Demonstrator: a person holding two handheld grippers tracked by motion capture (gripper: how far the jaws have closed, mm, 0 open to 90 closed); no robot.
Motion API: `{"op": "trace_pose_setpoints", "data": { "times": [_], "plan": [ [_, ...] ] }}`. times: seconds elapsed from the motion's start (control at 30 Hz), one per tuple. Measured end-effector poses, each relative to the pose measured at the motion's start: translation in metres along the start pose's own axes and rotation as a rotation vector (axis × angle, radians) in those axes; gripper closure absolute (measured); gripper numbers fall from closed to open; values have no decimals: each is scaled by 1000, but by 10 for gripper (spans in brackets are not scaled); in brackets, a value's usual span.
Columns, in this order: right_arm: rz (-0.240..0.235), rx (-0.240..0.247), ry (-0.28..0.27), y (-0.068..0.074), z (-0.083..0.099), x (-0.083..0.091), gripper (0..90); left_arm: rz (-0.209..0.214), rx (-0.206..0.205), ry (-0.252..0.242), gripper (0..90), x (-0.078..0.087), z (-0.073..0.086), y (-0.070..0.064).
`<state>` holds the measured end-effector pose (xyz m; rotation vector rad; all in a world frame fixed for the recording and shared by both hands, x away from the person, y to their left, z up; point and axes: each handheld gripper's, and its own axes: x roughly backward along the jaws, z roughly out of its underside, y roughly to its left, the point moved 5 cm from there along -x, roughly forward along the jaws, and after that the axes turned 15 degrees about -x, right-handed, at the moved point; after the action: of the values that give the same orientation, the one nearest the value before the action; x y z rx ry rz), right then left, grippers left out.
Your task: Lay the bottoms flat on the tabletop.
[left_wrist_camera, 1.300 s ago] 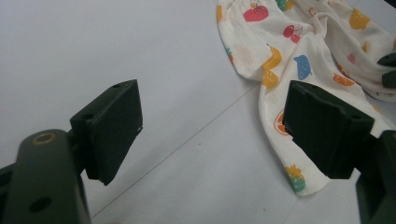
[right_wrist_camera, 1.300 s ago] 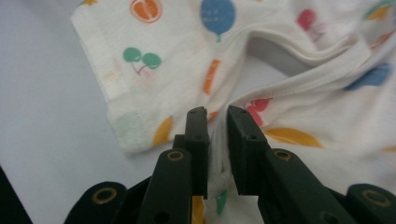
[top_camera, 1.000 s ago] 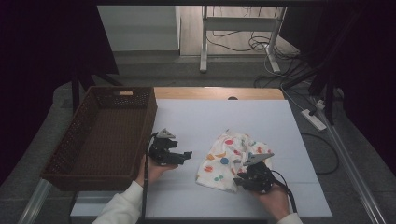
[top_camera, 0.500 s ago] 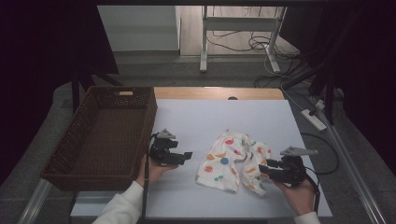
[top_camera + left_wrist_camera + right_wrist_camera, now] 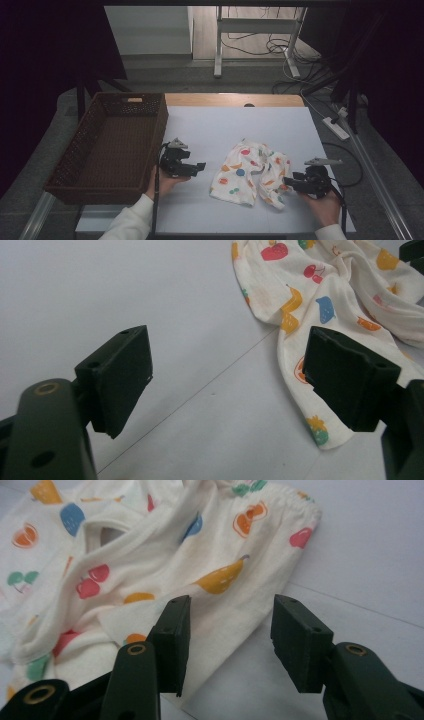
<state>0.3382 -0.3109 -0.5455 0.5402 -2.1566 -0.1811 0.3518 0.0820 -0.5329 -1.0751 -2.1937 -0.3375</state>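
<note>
Garment: small cream garment (image 5: 252, 172) with fruit print, crumpled on the white table top (image 5: 225, 125); lying right of the wicker basket (image 5: 112, 140), well apart from it; nearer the person's edge of the table than the far edge.

Long axis: hard to tell from the bunched folds; seemingly slanted, from the far middle toward the near right.

Landmark: wicker basket, brown, at the left edge of the table.

Left gripper: left gripper (image 5: 227, 375) just right of the basket's near corner; jaws wide apart, holding nothing; bare table between them; garment's near left hem in front and to the right of the jaws, near but apart.

Right gripper: right gripper (image 5: 227, 640) on the garment's far side from the basket; jaws moderately open, holding nothing; aimed at the garment's right edge, one jaw over the cloth, the other over bare table beside the hem; contact with the cloth not clear.

Nearer hand: right, by a clear margin; cloth edge lying directly ahead of its jaws.

Step in hand (judgement): approaching the cloth for a grasp at two edges, likely for spreading, folding or lifting toward the basket.

Coming move (judgement): right jaws forward over the hem and closing; left gripper rightward, away from the basket, to the opposite hem.

Risk (judgement): pinching several layers at once in the bunched fold.
</note>
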Motion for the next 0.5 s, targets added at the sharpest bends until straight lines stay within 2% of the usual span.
{"op": "trace_pose_setpoints", "data": {
  "times": [0.2,0.33,0.43,0.5],
  "plan": [
    [9,1,40,2,2,-13,510,1,-3,4,190,-1,0,0],
    [30,20,38,6,-3,-19,546,0,-4,4,189,-1,0,-1],
    [78,70,37,10,-4,-23,620,0,-3,4,189,-1,0,0],
    [116,114,32,13,-4,-24,702,1,-4,5,189,-1,0,0]
  ]
}}
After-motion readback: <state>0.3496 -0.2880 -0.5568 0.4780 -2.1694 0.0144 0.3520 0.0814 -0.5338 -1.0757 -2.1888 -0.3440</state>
